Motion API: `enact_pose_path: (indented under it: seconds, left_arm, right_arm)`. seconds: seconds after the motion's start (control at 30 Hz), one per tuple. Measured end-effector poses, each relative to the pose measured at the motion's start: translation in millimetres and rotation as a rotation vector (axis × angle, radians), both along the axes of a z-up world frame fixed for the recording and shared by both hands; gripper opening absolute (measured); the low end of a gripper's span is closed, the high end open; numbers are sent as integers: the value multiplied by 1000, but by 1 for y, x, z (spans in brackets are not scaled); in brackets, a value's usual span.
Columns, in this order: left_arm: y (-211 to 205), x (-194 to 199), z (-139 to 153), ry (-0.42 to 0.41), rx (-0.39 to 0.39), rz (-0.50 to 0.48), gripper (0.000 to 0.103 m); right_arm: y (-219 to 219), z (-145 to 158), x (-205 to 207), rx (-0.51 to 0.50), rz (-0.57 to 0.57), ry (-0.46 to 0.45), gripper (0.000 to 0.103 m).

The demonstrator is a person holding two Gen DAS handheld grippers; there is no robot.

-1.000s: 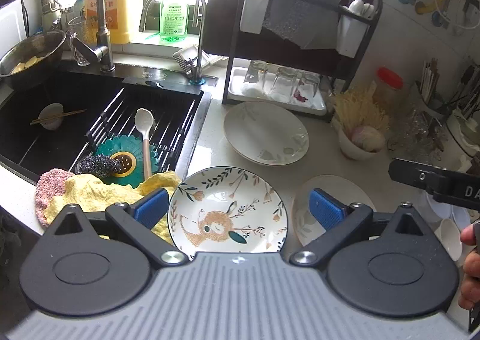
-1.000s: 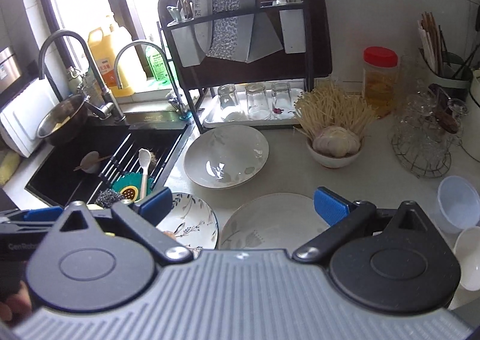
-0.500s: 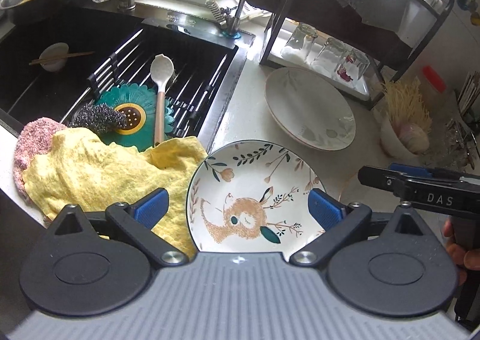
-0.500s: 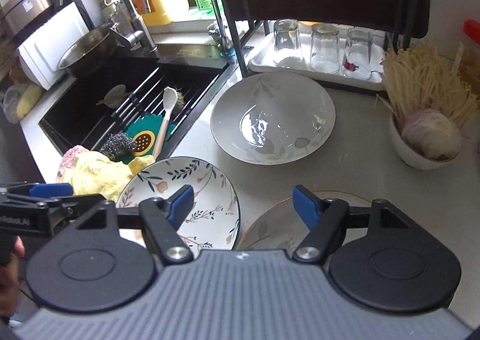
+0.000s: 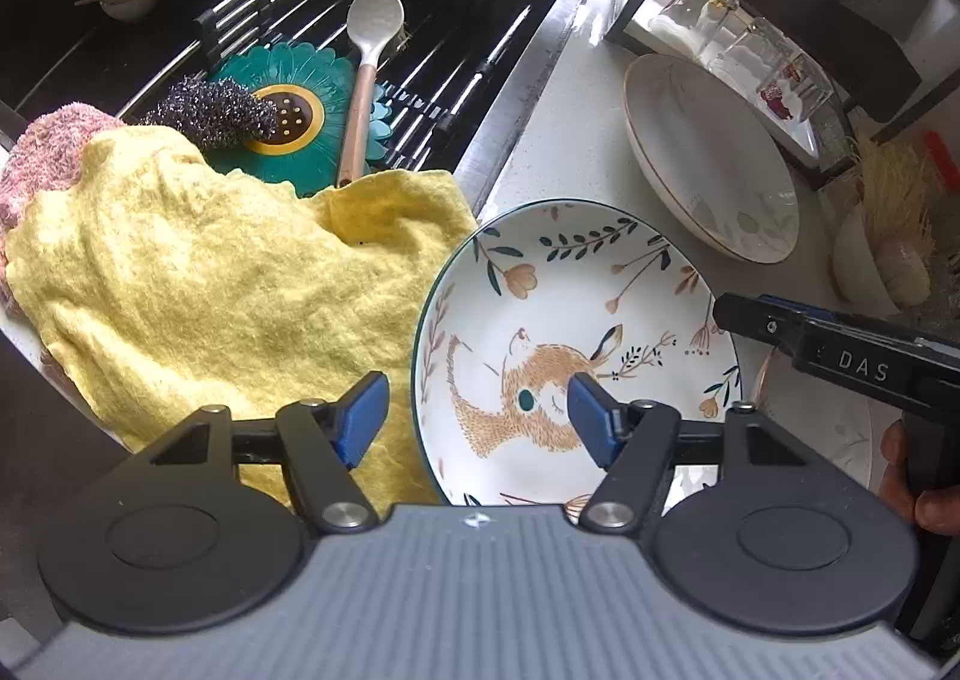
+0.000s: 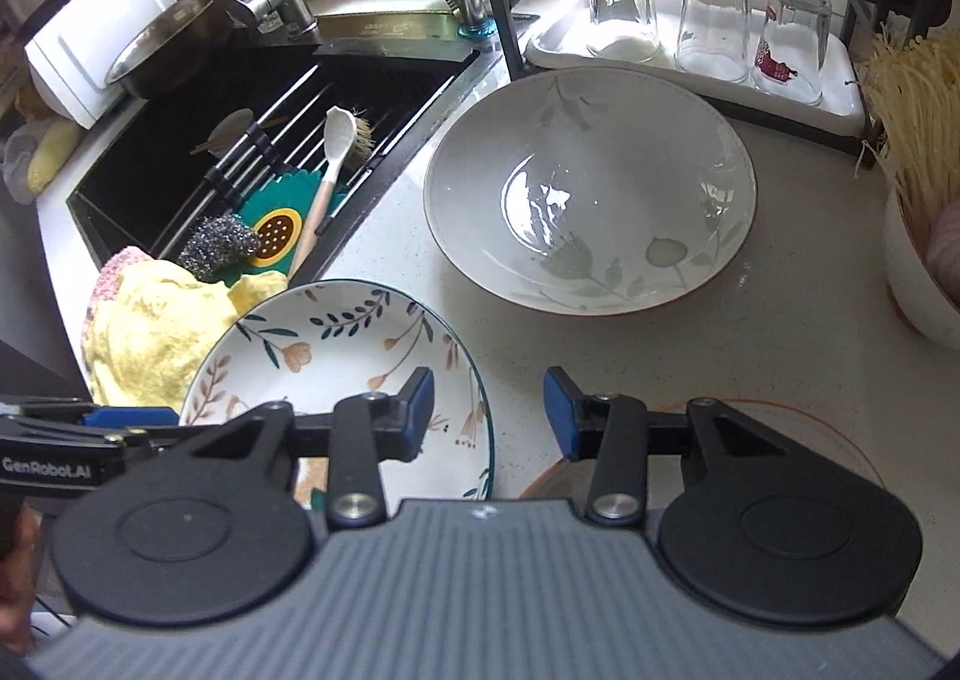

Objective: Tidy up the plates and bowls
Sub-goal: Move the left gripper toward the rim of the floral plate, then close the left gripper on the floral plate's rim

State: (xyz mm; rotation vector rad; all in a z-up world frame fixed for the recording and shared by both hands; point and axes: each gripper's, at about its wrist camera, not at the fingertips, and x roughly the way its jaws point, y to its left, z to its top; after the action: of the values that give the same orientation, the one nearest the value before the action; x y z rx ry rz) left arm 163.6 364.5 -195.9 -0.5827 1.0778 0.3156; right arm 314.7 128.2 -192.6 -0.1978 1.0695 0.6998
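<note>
Both grippers have dropped closer to the counter since a second ago, so the plates fill much more of each view. The left gripper [image 5: 477,419] has just been closing; its jaws stand about half apart, straddling the left rim of the fox plate [image 5: 576,344], one blue pad over the yellow cloth [image 5: 210,284] and the other over the painted fox, with no visible pinch on the rim. The right gripper [image 6: 486,410] has also just been closing and its jaws are fairly narrow, with bare counter [image 6: 522,374] showing between them; its left pad hangs over the right edge of the fox plate, its right pad over the rim of a pale plate [image 6: 798,416] that the gripper body mostly hides. Nothing is held in either. The fox plate sits on the counter just beside the sink [image 5: 510,74], touching the cloth. A wide leaf-patterned bowl [image 6: 591,188] sits farther back, in front of a white tray [image 6: 552,50] carrying three upturned glasses [image 6: 711,17].
</note>
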Motion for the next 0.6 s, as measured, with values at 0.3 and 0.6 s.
enact_pose_path:
  seconds: [0.3, 0.6]
  left_arm:
    - [9, 9, -14, 36, -64, 76, 46]
    - [14, 10, -20, 64, -43, 117, 23]
  right_arm:
    - [15, -16, 8, 4, 89, 42, 44]
    - [18, -28, 9, 13, 115, 78, 44]
